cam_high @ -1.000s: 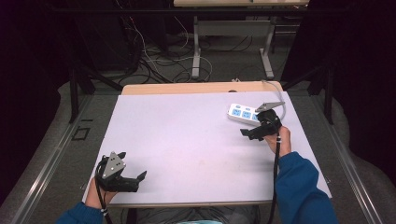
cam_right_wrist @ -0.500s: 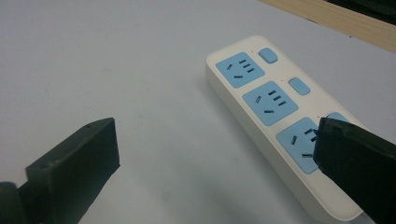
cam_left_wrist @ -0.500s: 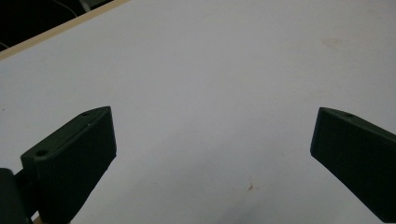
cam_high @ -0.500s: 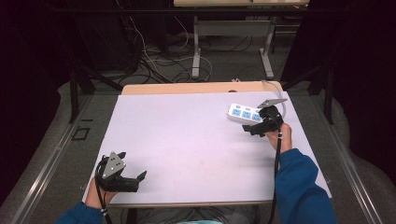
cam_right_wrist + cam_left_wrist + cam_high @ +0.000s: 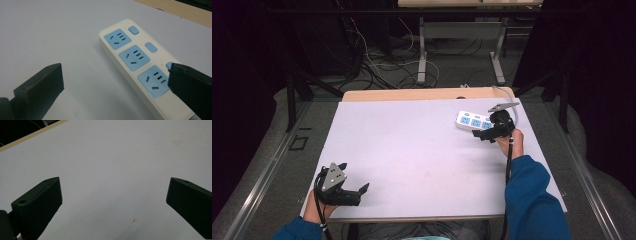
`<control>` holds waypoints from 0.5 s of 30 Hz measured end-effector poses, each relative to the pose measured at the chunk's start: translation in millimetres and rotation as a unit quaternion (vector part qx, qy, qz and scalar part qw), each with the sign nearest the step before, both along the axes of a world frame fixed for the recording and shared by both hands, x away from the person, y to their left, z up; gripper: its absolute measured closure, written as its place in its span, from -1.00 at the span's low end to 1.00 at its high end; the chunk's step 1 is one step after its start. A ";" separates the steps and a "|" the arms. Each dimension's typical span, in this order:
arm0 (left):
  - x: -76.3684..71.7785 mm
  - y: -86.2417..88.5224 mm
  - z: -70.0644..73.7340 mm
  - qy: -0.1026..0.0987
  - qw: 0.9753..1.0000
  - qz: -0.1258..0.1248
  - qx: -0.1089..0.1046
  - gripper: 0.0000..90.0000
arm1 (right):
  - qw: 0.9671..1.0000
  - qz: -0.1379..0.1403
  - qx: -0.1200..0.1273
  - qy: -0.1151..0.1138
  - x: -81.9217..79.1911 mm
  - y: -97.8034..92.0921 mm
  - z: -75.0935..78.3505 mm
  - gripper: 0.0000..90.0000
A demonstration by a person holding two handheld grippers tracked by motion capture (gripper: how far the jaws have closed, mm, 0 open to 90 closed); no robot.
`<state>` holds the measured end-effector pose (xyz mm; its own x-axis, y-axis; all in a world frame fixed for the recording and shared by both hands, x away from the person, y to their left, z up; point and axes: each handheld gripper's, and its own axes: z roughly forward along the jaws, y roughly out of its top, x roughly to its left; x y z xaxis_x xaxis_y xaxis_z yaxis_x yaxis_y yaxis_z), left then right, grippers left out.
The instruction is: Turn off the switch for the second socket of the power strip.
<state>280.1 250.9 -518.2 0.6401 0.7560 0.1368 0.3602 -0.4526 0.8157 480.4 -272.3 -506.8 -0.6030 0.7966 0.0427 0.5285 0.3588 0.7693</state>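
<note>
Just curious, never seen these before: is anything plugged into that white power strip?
Empty. In the right gripper view, all three blue sockets of the power strip show bare slots, no plug in any; the right gripper hovers open beside it.

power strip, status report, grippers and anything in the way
Right gripper open, one jaw over the power strip. Left gripper open, idle at the near table edge. Nothing in the way.

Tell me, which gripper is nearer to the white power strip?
The right gripper. It is at the power strip, jaws open, one jaw over its near end. The left gripper is far away, at the table's near left corner.
</note>
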 end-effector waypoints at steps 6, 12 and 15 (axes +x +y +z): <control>0.4 -0.1 -0.1 0.001 1.000 0.000 0.000 -0.99 | 1.000 -0.008 0.005 0.000 8.1 -2.6 -0.4 -1.00; 1.1 0.2 0.2 -0.003 1.000 -0.001 0.004 -0.99 | 1.000 -0.007 0.004 0.000 14.8 -2.0 -1.5 -1.00; 1.2 0.2 0.2 -0.004 1.000 0.000 0.005 -0.99 | 1.000 -0.015 0.010 0.000 17.2 -0.9 -0.8 -1.00</control>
<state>281.4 251.1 -518.0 0.6395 0.7541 0.1492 0.3533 -0.4607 0.8142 497.6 -273.2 -507.6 -0.5791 0.8131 0.0591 0.5393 0.3276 0.7758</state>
